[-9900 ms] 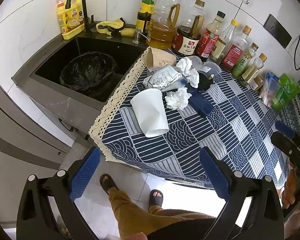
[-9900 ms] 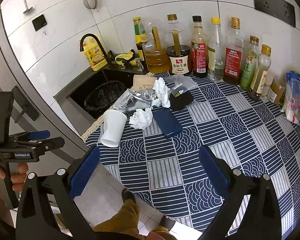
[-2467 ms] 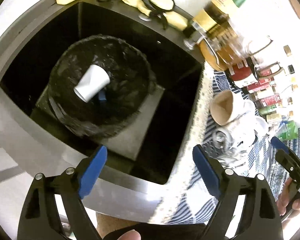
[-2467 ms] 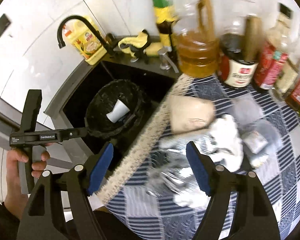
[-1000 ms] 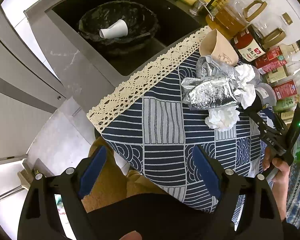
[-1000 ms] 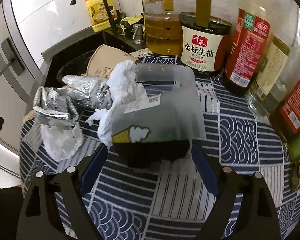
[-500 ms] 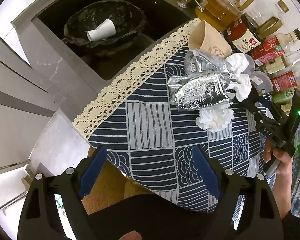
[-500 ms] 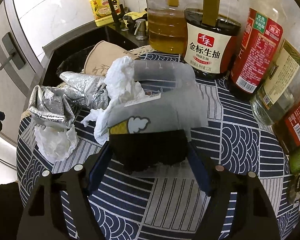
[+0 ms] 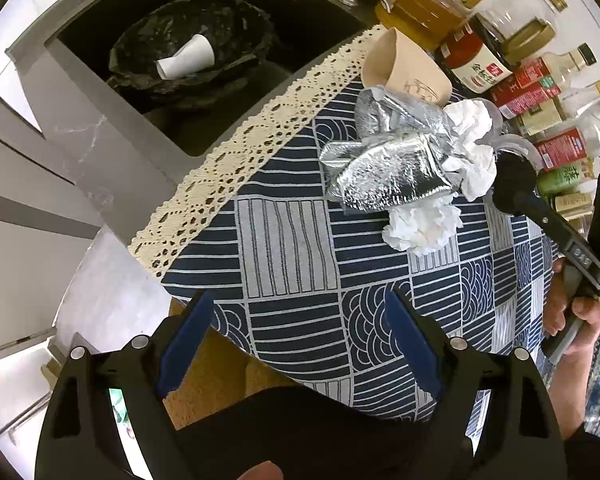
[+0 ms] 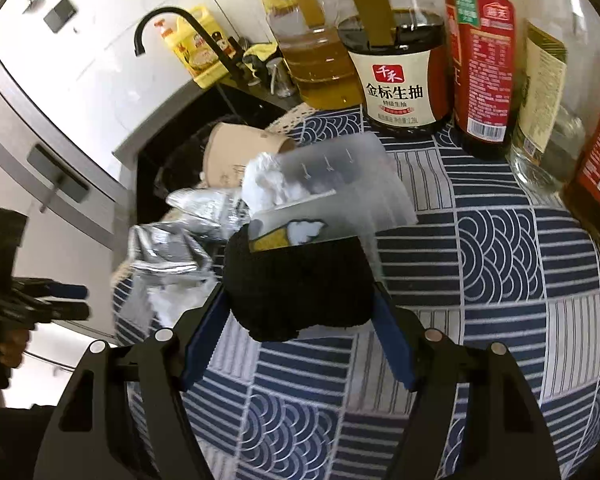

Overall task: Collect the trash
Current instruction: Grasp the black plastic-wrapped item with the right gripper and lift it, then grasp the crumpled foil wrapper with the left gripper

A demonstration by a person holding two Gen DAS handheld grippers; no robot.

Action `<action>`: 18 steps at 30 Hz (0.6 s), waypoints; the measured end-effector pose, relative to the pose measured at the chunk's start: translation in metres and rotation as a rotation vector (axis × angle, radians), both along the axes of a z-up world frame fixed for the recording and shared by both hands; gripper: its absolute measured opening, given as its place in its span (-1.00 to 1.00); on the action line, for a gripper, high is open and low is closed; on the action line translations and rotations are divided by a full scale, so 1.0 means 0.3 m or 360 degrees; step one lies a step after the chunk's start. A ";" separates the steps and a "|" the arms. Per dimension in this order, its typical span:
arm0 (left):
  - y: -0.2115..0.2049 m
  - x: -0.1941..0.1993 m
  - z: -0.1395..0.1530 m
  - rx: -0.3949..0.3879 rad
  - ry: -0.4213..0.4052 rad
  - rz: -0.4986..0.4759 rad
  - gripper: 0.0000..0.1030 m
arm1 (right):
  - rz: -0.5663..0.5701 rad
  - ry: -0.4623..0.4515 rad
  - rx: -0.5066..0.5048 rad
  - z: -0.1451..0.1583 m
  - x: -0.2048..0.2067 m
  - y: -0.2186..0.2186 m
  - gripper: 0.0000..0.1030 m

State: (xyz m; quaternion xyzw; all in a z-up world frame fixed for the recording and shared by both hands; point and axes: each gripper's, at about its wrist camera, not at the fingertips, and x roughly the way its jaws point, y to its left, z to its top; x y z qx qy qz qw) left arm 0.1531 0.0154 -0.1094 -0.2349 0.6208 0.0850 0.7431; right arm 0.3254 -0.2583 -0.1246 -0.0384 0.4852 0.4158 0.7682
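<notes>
My right gripper (image 10: pixel 298 338) is shut on a clear plastic cup with a black sleeve (image 10: pixel 300 284), lifted and tilted over the patterned tablecloth (image 10: pixel 500 264); the cup also shows in the left wrist view (image 9: pixel 514 178). My left gripper (image 9: pixel 296 340) is open and empty, above the table's near edge. A trash pile lies on the cloth: silver foil bags (image 9: pixel 392 168), crumpled white tissues (image 9: pixel 424 226) and a brown paper cup (image 9: pixel 404 68) on its side. A black-lined trash bin (image 9: pixel 188 36) in the sink holds a white paper cup (image 9: pixel 186 62).
Oil and sauce bottles (image 10: pixel 396 68) stand along the back wall behind the pile. A black faucet (image 10: pixel 172 24) and yellow detergent bottle (image 10: pixel 196 52) are by the sink. The cloth's lace edge (image 9: pixel 236 160) hangs beside the sink.
My right gripper closed on the black-sleeved cup and lifted and tilted it. My left gripper drifted slightly nearer the table, still open.
</notes>
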 end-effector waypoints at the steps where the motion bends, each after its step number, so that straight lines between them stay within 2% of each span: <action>1: -0.003 0.001 -0.001 -0.0003 -0.0003 -0.0010 0.65 | -0.0004 0.0002 0.0010 0.010 -0.010 -0.004 0.37; 7: -0.028 0.023 -0.006 -0.0009 -0.0004 -0.0080 0.65 | -0.0040 0.0088 0.0127 0.051 -0.054 -0.050 0.37; 10: -0.048 0.049 -0.002 0.0011 -0.0008 -0.0145 0.65 | -0.0076 0.0272 0.0296 0.055 -0.054 -0.094 0.37; 13: -0.078 0.083 0.010 0.0030 -0.0030 -0.0221 0.66 | -0.0126 0.0382 0.0403 0.064 -0.065 -0.137 0.37; 18: -0.131 0.142 0.017 0.0072 -0.0044 -0.0328 0.71 | -0.0201 0.0390 0.0438 0.084 -0.103 -0.205 0.37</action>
